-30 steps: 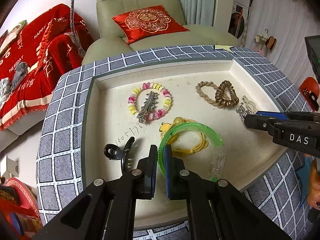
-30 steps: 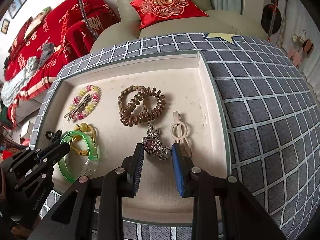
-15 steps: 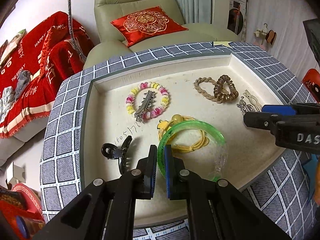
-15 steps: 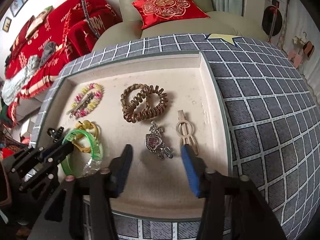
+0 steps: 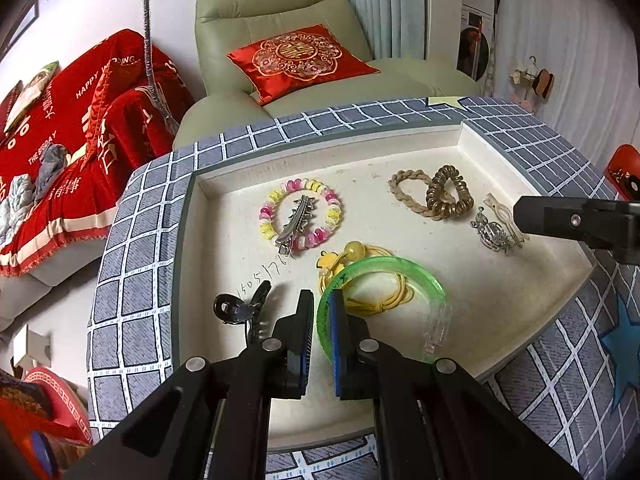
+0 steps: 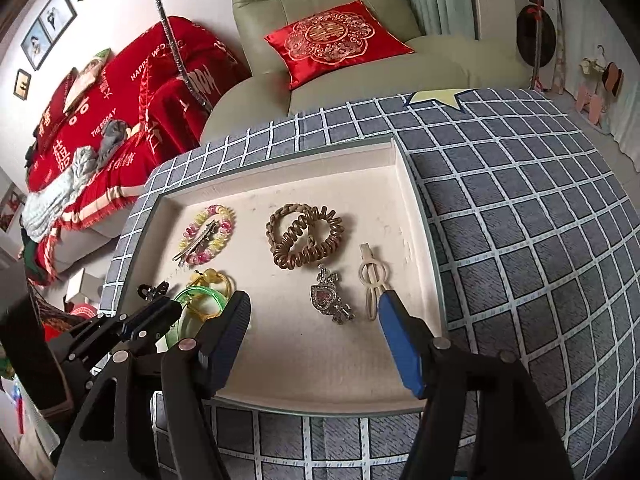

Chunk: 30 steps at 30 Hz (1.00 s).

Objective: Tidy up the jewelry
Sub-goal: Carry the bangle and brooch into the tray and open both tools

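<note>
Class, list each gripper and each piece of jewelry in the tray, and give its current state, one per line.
left gripper: shut on the green bangle.
right gripper: open, jaws just widened, nothing gripped.
heart brooch: lying loose between the open jaws.
beige clip: flat, beside the brooch.
bead bracelet: flat, silver clip lying across it.

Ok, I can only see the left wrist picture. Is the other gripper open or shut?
Observer: Open. The right gripper has just been opening; its fingers stand wide apart and press on nothing.
Operator: What's that silver thing near it?
Observer: A brooch with a red heart in its middle. It lies loose in the tray, between the fingers and untouched.
</note>
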Available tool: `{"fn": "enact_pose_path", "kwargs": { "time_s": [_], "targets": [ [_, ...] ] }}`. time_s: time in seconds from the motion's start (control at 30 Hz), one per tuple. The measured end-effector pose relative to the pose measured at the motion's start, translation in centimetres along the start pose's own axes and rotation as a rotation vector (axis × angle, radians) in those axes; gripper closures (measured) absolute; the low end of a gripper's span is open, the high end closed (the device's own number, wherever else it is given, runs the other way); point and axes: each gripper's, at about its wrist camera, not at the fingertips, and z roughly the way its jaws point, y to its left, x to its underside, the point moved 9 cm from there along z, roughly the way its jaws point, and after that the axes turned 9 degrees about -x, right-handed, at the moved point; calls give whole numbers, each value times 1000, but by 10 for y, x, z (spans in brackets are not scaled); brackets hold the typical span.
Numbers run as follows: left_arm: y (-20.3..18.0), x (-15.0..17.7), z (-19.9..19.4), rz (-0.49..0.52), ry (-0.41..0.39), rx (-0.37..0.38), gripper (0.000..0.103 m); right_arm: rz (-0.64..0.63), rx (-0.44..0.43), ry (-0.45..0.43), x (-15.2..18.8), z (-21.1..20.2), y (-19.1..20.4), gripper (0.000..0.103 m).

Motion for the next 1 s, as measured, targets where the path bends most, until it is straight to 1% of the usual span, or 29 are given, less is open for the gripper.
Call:
{"fn": "enact_pose_path", "kwargs": {
  "time_s": [0.17,0.57,0.67,0.7,0.73,0.77,0.8,0.83,1.0],
  "targets": [
    [-1,-1,2,-3,9,11,79,1,-1,-8,-1,-4,0,33],
    [6,-7,-5,-39,-8,20,79,21,19,-31,-6,-13,-13,33],
    [7,-8,-6,-39,-13,11,79,21,19,-32,-6,-14,-14,33],
    [8,-9,-6,-39,-16,8,77,21,18,-33,-6,-14,-14,33],
    [9,-9,-7,-40,-17,4,35,21,19,-34,-6,-14,-14,33],
    [11,-10,-8,-47,-15,-9,0,21,19,-35,-6,-15,-15,33],
    [16,-13,-10,-63,-41,-36,0,22,18,-37,-6,-16,-15,33],
    [18,-15,-10,-64,-51,-43,0,22,18,-39,-6,-17,-15,33],
    [20,-25,-10,-64,-67,-46,0,22,24,-38,-6,-16,-15,33]
  ]
}}
